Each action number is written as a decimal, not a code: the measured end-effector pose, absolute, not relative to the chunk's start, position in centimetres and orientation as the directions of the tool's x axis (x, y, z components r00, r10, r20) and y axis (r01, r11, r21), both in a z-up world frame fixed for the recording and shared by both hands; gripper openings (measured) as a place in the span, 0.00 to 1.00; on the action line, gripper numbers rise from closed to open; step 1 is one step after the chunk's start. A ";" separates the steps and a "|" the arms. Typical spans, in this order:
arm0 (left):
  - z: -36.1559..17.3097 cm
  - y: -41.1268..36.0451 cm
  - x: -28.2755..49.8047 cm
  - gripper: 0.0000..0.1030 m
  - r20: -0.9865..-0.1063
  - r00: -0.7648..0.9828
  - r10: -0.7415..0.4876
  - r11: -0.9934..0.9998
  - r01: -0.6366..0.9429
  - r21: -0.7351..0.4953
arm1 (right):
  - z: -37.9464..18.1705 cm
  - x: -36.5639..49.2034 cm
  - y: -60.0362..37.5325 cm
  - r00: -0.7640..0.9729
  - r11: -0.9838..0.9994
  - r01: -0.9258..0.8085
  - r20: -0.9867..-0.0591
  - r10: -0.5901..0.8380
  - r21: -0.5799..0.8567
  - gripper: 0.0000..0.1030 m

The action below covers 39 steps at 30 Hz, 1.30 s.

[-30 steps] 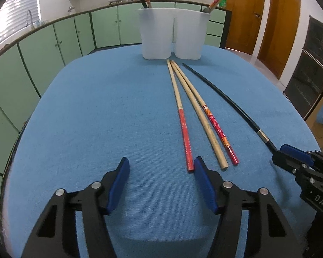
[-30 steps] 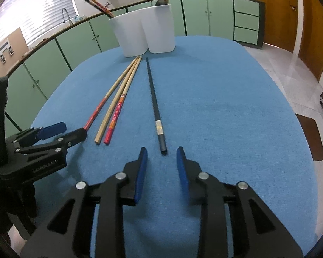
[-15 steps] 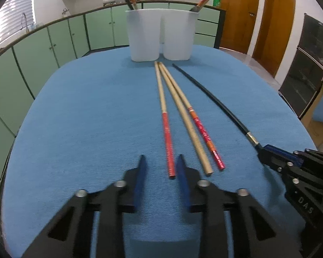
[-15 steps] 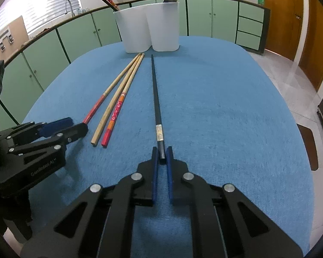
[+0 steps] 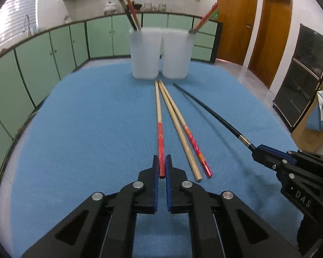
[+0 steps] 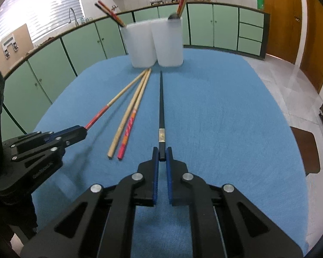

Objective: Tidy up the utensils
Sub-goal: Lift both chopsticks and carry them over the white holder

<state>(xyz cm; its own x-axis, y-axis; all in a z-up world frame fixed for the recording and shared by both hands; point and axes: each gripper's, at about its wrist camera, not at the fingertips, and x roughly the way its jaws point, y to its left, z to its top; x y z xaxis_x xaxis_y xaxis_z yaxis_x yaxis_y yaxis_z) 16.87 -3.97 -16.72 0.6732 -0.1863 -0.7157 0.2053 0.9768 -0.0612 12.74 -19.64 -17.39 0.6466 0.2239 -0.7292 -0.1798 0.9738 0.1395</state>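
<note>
My left gripper (image 5: 162, 160) is shut on the red end of a red-handled wooden chopstick (image 5: 158, 116), whose far tip lies near the holders. My right gripper (image 6: 162, 152) is shut on the near end of a black chopstick (image 6: 161, 99); it also shows in the left wrist view (image 5: 206, 109). Between them on the blue cloth lie a plain wooden chopstick (image 5: 178, 129) and an orange-and-red-handled chopstick (image 5: 193, 144). Two white holders (image 5: 144, 53) (image 5: 177, 53) stand side by side at the far end, each with utensils sticking out.
The blue cloth covers the table (image 5: 86, 129). Green cabinets (image 5: 53, 49) run round the left and back. Wooden doors (image 5: 236, 21) and a dark oven (image 5: 301, 81) are to the right. The table edge falls to tiled floor (image 6: 290, 90) on the right.
Both grippers went from open to shut: the left closed on the red-handled chopstick's end, the right on the black chopstick's end. Both views have risen slightly since.
</note>
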 end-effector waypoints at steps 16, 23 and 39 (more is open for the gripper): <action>-7.9 -2.2 15.8 0.05 -0.552 0.808 -0.206 0.975 0.214 -0.051 | -9.5 13.0 -20.6 0.747 0.968 -0.200 -0.616 0.250 0.150 0.06; -5.3 -1.9 15.6 0.06 -0.501 0.837 -0.221 0.973 0.227 -0.049 | -6.5 13.3 -21.2 0.775 0.962 -0.214 -0.569 0.273 0.170 0.06; -1.0 -2.4 16.8 0.05 -0.457 0.844 -0.282 0.954 0.297 -0.040 | 0.0 16.6 -20.4 0.773 0.941 -0.305 -0.538 0.336 0.148 0.06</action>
